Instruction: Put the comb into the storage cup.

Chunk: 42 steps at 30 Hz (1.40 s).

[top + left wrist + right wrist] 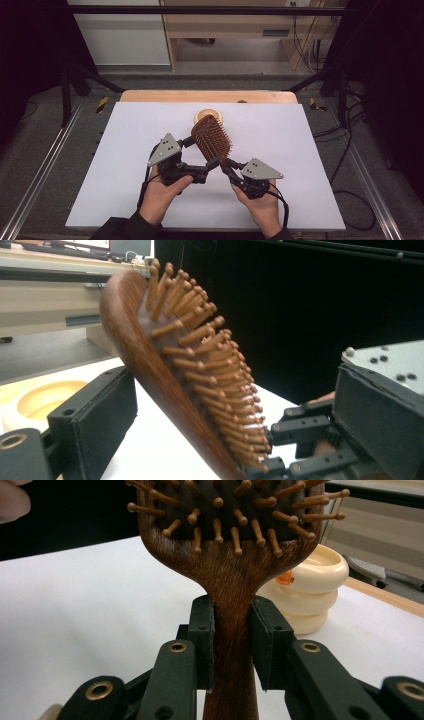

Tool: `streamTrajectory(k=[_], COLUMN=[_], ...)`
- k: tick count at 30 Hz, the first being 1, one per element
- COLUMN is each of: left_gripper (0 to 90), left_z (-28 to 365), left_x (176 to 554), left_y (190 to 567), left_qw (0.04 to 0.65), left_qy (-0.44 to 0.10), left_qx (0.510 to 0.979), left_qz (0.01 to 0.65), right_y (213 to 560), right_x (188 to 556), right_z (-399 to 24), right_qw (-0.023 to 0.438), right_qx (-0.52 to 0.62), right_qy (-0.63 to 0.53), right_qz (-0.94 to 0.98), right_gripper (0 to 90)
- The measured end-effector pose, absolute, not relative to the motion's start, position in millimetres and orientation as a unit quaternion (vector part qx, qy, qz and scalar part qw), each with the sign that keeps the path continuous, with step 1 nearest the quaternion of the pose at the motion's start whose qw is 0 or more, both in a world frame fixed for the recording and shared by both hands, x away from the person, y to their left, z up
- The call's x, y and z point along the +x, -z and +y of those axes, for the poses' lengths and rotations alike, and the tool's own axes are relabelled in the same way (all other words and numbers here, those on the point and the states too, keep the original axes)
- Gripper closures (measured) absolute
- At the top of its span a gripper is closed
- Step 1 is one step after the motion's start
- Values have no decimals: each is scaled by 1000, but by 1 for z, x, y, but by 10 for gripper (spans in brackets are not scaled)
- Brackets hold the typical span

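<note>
A wooden hairbrush (212, 137) is held up above the middle of the bench (125, 150), its handle clamped between the two black pads of the right tongs (232, 645), which are closed firmly on the narrow neck just below the bristle pad. In the high view the right tongs (226, 164) reach in from the near right, and the brush head tilts up and away toward the far edge, bristles facing up and to the right. The left tongs (197, 155) stand around the brush head from the near left: one jaw lies beside the smooth wooden back with a gap showing in the left gripper view, so they are open and not pressing on the brush (170, 370). A cream ring-shaped dish (208, 116) sits on the bench near the middle of the far edge, just behind the brush head; in the right gripper view the dish (312, 587) looks like stacked rings.
</note>
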<state>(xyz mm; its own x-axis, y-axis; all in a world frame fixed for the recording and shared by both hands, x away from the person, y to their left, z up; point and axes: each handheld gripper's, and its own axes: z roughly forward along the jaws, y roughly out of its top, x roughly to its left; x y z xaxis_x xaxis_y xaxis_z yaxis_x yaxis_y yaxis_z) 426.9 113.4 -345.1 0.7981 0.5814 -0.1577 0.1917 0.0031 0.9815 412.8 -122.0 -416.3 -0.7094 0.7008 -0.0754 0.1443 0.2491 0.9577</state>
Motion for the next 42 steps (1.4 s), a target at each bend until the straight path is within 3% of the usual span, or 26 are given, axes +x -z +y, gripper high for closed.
streamTrajectory(k=[11, 19, 27, 39, 42], left_gripper=[70, 174, 299, 360, 425], left_z=[115, 116, 116, 117, 117], left_x=[441, 446, 448, 452, 451], left_y=[342, 344, 344, 345, 344], left_qw=[661, 677, 675, 678, 675], left_qy=[-127, -92, -92, -72, -80], left_qx=[670, 647, 638, 623, 623], left_qz=[313, 339, 357, 384, 387], right_y=[417, 419, 421, 423, 424], right_x=[407, 406, 406, 406, 406], right_z=[-119, -118, -116, -113, -112], right_qw=[262, 265, 268, 273, 272], right_qx=[269, 272, 274, 275, 272], right_qy=[-554, -556, -555, -550, -549], right_qz=[743, 740, 739, 740, 742], right_gripper=[729, 729, 728, 728, 727])
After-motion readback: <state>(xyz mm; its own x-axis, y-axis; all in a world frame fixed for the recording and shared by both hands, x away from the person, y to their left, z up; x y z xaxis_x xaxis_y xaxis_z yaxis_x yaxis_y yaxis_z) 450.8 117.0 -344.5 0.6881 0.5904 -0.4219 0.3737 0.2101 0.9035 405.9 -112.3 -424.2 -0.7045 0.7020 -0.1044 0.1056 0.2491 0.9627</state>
